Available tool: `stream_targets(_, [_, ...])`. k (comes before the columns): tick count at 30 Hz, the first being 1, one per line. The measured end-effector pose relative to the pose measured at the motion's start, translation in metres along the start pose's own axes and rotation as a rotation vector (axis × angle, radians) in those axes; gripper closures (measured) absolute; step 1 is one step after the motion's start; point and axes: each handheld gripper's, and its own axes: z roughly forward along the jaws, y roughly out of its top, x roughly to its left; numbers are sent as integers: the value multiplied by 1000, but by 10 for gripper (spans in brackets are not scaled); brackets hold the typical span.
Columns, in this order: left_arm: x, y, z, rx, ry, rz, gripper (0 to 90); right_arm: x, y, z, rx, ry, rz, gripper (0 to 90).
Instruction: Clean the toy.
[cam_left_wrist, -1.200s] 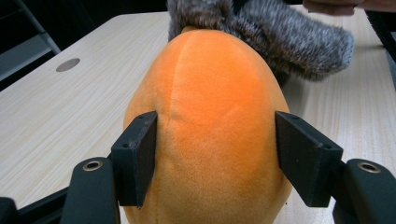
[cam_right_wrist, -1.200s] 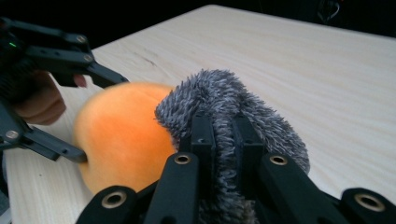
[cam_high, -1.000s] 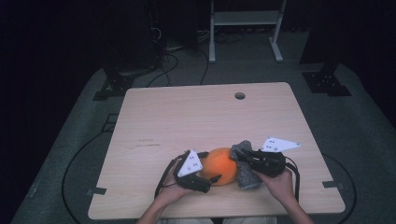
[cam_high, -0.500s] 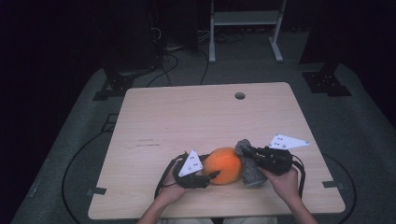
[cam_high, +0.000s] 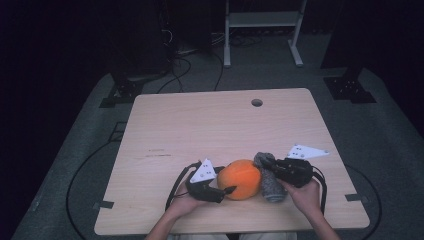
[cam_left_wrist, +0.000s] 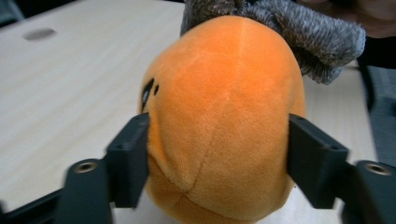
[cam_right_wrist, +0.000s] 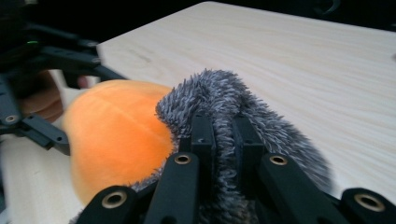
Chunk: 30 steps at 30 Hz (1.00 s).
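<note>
A round orange plush toy (cam_high: 240, 179) lies near the table's front edge, with a grey fuzzy piece (cam_high: 270, 187) attached on its right side. My left gripper (cam_high: 227, 190) comes at the plush (cam_left_wrist: 224, 116) from the left; its jaws have just been opening a little, but they still press into the plush's two sides. My right gripper (cam_high: 272, 172) is shut on the grey fuzzy piece (cam_right_wrist: 224, 102), whose fur is pinched between its jaws (cam_right_wrist: 223, 135). The orange plush (cam_right_wrist: 116, 135) bulges just beyond it.
The light wooden table (cam_high: 200, 125) has a small round hole (cam_high: 257, 102) near its far edge. Behind the table, a white metal stand (cam_high: 262, 30) and cables lie on the dark floor.
The right hand and the grey piece have shifted slightly to the right, and the orange plush has followed a little. The left hand has stayed in place.
</note>
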Motion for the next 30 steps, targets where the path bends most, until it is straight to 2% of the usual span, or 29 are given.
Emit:
stream_targets(1, [-2,3,-1,-17,40,10,332,1,1,-2,-15,-10,-3,813])
stream_targets(2, [-2,3,-1,-17,40,10,345,5,4,-6,-42,-9,-16,813])
stream_targets(3, [-6,6,-3,-29,100,43,354,11,7,-9,-65,-3,-39,813])
stream_targets(5, [-7,7,-3,-35,133,57,370,24,13,-10,-81,6,-100,812])
stream_targets(8, [-7,6,-4,-34,134,55,374,32,15,-6,-73,38,-125,813])
stream_targets(9, [-7,5,-5,-27,129,55,373,30,9,6,-22,28,-128,812])
stream_targets(12, [-7,4,-4,-24,127,39,371,15,0,12,13,13,-57,812])
stream_targets(13, [-7,4,-4,-24,127,39,370,13,1,10,21,8,-51,812])
stream_targets(14, [-7,5,-4,-23,131,45,370,13,1,10,21,8,-51,812])
stream_targets(15, [-8,7,-4,-21,140,49,370,21,5,5,8,-19,-104,812])
stream_targets(16, [-8,7,-4,-21,140,49,370,21,5,5,8,-19,-104,812])
stream_targets(18, [-8,7,-3,-27,143,43,371,29,9,2,-21,16,-122,812])
stream_targets(19, [-9,9,-3,-39,153,44,374,41,14,2,-49,56,-151,812])
stream_targets(20, [-9,9,-3,-39,153,44,377,41,14,2,-49,56,-151,812])
stream_targets(21, [-11,11,-5,-57,162,54,380,49,17,6,-41,55,-190,812])
stream_targets(23, [-12,12,-6,-58,162,55,381,49,16,7,-34,48,-189,812])
stream_targets(24, [-13,12,-8,-58,158,53,381,37,12,10,0,14,-148,812])
stream_targets(26, [-13,12,-8,-56,158,56,381,33,9,11,4,4,-135,813])
stream_targets(27, [-12,12,-7,-51,157,56,381,29,8,7,0,5,-105,812])
stream_targets(30, [-13,12,-6,-49,161,58,381,37,12,2,-30,23,-129,812])
